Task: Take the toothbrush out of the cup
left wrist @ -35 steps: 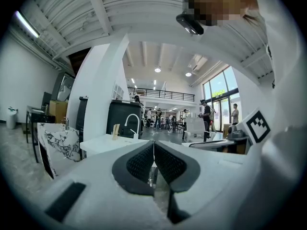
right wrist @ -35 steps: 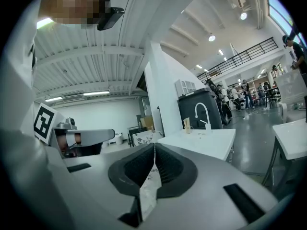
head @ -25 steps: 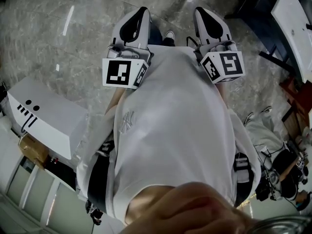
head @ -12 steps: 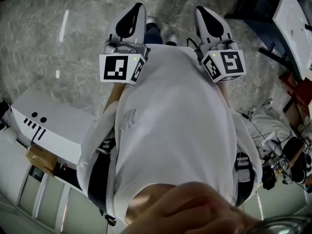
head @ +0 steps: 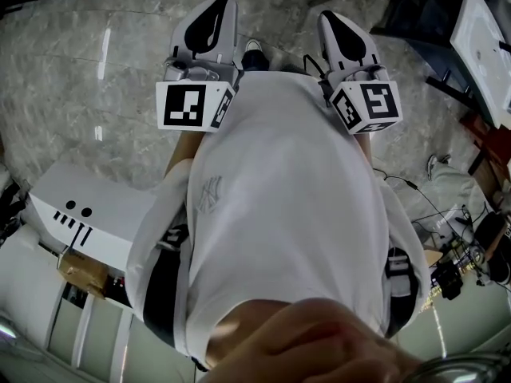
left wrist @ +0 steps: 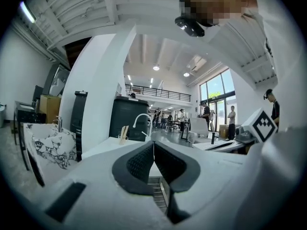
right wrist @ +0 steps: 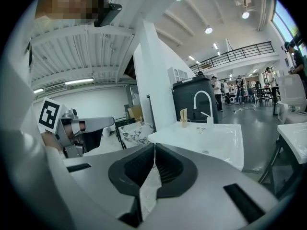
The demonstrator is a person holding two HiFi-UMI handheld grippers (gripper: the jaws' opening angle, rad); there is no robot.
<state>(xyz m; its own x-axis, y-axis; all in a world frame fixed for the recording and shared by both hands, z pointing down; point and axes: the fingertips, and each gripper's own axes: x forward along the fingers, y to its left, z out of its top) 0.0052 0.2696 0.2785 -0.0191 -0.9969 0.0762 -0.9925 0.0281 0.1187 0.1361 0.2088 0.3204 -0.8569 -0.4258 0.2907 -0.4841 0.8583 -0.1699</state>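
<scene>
Both grippers are held out in front of a person's white shirt (head: 279, 214), above a grey stone floor. My left gripper (head: 224, 2) is shut with nothing between its pads (left wrist: 144, 162). My right gripper (head: 328, 18) is shut and empty too, its dark pads (right wrist: 165, 164) meeting at the tip. Far ahead stands a white sink counter (right wrist: 216, 140) with a curved faucet (right wrist: 203, 104). On its back edge a small cup (right wrist: 183, 117) holds pale upright sticks, too small to make out. The left gripper view shows the same cup (left wrist: 123, 134) and faucet (left wrist: 142, 122) in the distance.
A white cabinet (head: 96, 214) stands on the floor at the left, a white table (head: 487, 46) and dark frame at the upper right. A marble-patterned table (left wrist: 48, 145) stands left of the sink. Several people stand far off by the windows (left wrist: 216, 114).
In the head view the left gripper has drifted slightly up and to the left. The white cabinet has slid down the picture as the view shifted. Both grippers stay shut.
</scene>
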